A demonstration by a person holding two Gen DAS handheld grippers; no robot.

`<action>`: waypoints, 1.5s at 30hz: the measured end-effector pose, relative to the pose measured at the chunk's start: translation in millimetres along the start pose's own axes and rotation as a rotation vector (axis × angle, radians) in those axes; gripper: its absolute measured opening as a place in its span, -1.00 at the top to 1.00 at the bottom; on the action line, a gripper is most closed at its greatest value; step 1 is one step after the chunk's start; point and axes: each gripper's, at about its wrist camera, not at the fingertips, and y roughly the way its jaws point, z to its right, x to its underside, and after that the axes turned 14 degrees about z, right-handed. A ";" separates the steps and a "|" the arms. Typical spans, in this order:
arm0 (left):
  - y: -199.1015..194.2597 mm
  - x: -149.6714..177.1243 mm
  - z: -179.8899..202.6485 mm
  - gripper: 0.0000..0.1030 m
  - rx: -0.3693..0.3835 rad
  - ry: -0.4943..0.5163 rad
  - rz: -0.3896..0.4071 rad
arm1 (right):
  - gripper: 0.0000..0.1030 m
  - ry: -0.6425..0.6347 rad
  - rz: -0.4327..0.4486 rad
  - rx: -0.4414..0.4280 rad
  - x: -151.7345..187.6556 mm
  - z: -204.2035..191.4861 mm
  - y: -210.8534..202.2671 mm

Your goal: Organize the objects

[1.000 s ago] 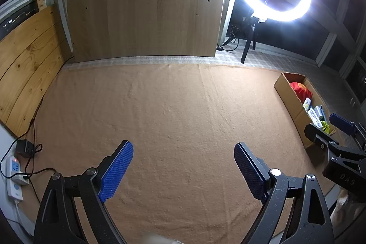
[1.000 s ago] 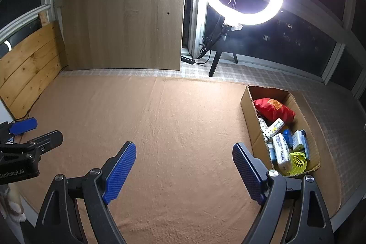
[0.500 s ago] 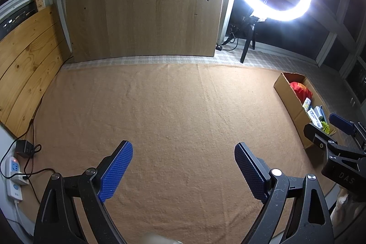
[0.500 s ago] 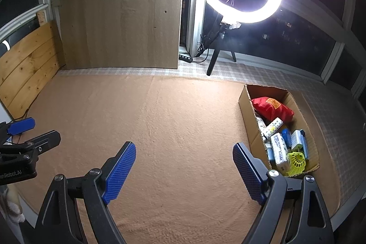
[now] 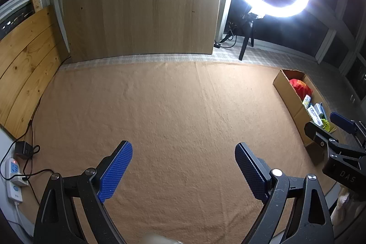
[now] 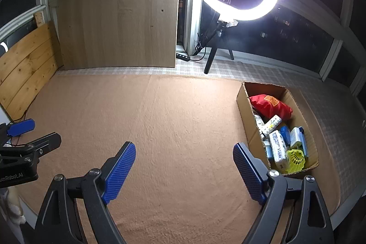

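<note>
Box [image 6: 246, 104] sits packed at the blanket's [image 6: 178, 125] right edge; nothing shifts since a second ago. Our left gripper [image 5: 183, 166] and right gripper [image 6: 184, 166] hang released, empty; sorting looks finished.

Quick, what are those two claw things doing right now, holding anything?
Left gripper: jaws open, holding nothing.
Right gripper: jaws open, holding nothing.

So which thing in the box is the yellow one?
The yellow basket-like thing with holes, at the near end of the cardboard box. The red bag lies at the far end; the rest are white or blue.
</note>
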 end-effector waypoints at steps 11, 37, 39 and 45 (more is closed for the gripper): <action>0.3 0.5 -1.3 -0.82 0.001 0.002 0.000 | -0.64 0.002 -0.004 -0.002 0.7 0.7 0.7; 3.2 -0.6 -3.1 -0.84 0.004 0.004 -0.005 | -0.64 0.006 -0.028 0.000 3.9 4.3 8.1; 3.7 -0.6 -2.9 -0.84 0.003 0.003 -0.005 | -0.64 0.004 -0.030 0.001 3.8 4.6 9.0; 6.8 0.3 -2.7 -0.84 -0.002 0.012 -0.001 | -0.64 0.003 -0.034 0.002 4.4 4.9 10.9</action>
